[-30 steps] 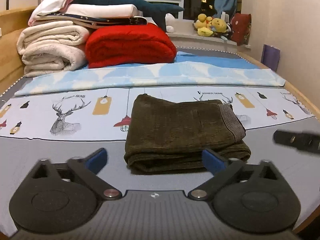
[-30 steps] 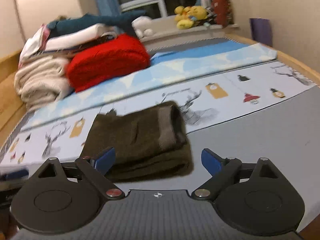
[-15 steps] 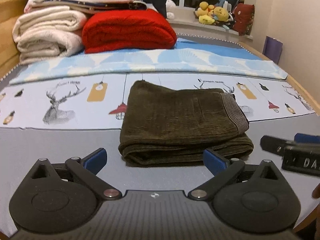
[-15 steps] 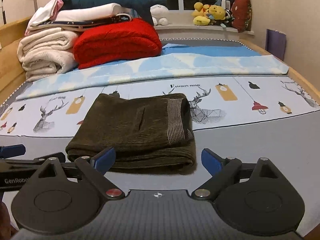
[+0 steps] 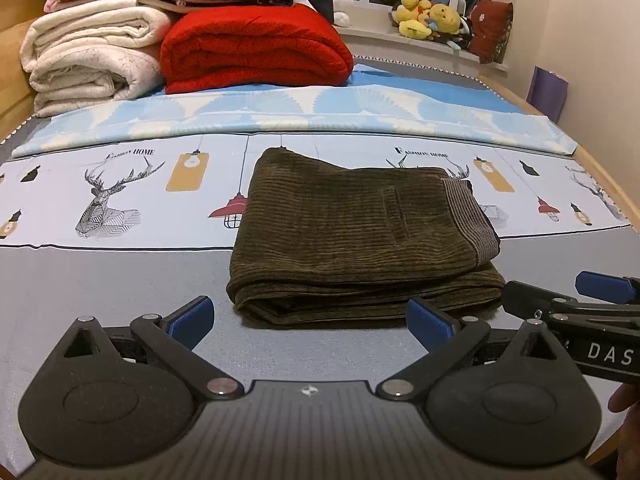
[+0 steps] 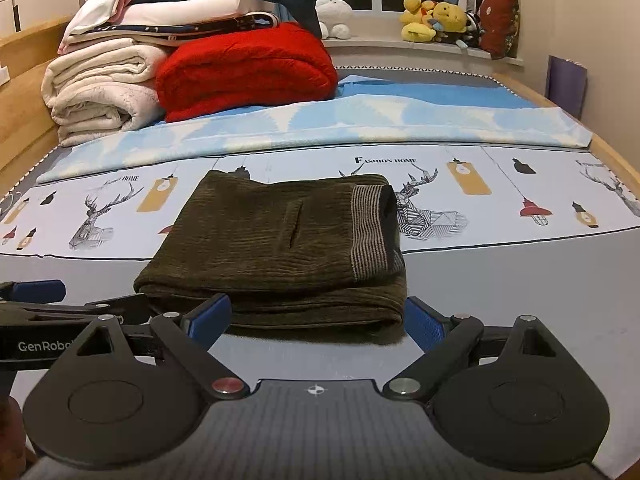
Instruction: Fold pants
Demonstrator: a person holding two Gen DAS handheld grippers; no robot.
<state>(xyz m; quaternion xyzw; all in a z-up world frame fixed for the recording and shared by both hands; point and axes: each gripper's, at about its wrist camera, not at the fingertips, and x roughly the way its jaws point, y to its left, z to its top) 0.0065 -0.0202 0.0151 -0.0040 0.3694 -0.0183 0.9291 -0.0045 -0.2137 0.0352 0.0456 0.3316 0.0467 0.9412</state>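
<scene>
Dark olive corduroy pants [image 5: 356, 236] lie folded into a thick rectangle on the bed, the striped waistband lining turned up at their right end. They also fill the middle of the right wrist view as the same folded pants [image 6: 280, 248]. My left gripper [image 5: 310, 318] is open, just short of the near fold, holding nothing. My right gripper [image 6: 318, 316] is open too, its blue pads on either side of the near edge without pinching it. The right gripper [image 5: 580, 300] shows at the right edge of the left wrist view, and the left gripper [image 6: 48, 304] at the left edge of the right wrist view.
A printed bedsheet [image 5: 120, 200] with deer and lamps covers the bed. Behind the pants a red blanket [image 5: 252, 48] and cream quilts [image 5: 88, 52] are stacked. Soft toys [image 6: 436, 20] line the windowsill. A wooden bed rail [image 5: 612, 196] runs along the right.
Both grippers have come closer to the folded pants and lined up side by side; the right one swung to face them squarely. The pants have not moved.
</scene>
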